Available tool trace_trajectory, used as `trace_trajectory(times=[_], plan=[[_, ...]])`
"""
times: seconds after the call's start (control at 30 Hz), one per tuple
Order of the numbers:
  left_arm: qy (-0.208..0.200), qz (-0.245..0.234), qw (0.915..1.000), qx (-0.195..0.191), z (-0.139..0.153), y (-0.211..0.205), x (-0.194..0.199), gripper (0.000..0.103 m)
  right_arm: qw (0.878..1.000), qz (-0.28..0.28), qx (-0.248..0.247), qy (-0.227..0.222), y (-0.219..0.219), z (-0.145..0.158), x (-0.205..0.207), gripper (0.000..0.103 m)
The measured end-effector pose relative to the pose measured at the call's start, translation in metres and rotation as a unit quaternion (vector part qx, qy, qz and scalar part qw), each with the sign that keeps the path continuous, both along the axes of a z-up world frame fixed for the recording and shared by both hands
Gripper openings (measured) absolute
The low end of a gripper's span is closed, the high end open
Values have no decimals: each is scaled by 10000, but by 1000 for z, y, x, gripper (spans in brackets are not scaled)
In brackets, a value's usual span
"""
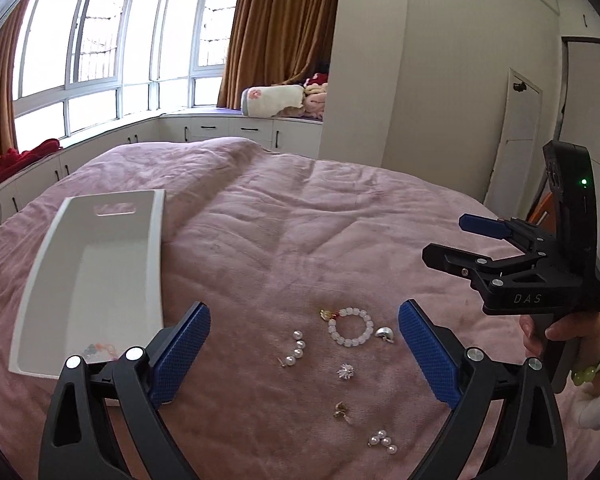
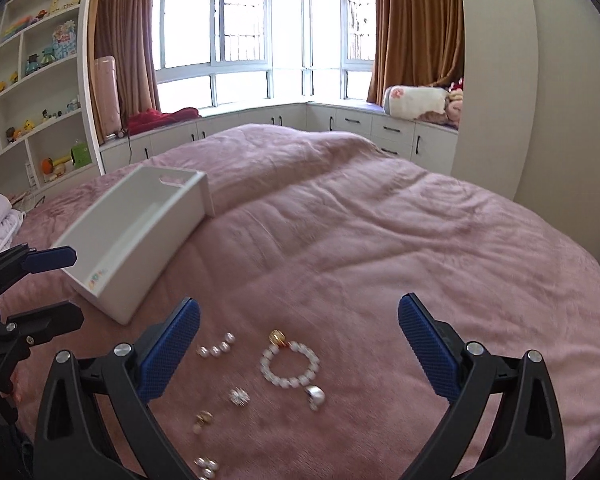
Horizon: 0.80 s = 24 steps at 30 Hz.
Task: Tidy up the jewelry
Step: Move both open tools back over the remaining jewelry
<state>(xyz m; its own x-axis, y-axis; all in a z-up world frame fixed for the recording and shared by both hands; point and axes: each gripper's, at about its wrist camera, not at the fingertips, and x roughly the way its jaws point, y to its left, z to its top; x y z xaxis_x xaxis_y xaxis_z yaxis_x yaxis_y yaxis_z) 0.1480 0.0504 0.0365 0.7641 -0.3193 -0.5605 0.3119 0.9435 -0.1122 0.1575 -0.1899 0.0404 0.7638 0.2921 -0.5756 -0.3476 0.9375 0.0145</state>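
Two claws hang over the pink bedspread [image 1: 300,216], both spread wide and gripping nothing. Between the left claw [image 1: 304,354]'s blue pads [image 1: 184,354] lie a pearl strand [image 1: 295,348], a white bead bracelet [image 1: 350,326] with a gold charm, a silver piece [image 1: 385,334] touching the bracelet's right side, a sparkly stud [image 1: 345,371], a small gold earring [image 1: 341,409] and, nearest, a pearl cluster [image 1: 382,440]. Ahead and left of that claw sits the white box [image 1: 52,280], something colourful in its near corner. The right claw [image 2: 298,350] frames the same pieces, the bracelet centred.

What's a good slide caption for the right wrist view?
Open right claw above jewelry on pink bedspread, white box nearby.
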Motion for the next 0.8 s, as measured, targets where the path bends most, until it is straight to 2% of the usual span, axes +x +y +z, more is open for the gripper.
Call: trace_trajectory(times=[0.13,0.3,0.5,0.8], plan=[[195,-30,9998,80,-28,-15,12,96,9998,-91,-42,189,-18,-22,0,98],[503,1,9968,616,-69,-33,34,96,9992,-65,-342,192,-29,-44,-6,97],[743,-155,9908,1121,-104,-43,57,96,9966,131,-728,373,-26,-75,2,86],[1105,-42,9873,1138,-134,-34,83,96,9904,421,-967,895,-11,-121,25,72]])
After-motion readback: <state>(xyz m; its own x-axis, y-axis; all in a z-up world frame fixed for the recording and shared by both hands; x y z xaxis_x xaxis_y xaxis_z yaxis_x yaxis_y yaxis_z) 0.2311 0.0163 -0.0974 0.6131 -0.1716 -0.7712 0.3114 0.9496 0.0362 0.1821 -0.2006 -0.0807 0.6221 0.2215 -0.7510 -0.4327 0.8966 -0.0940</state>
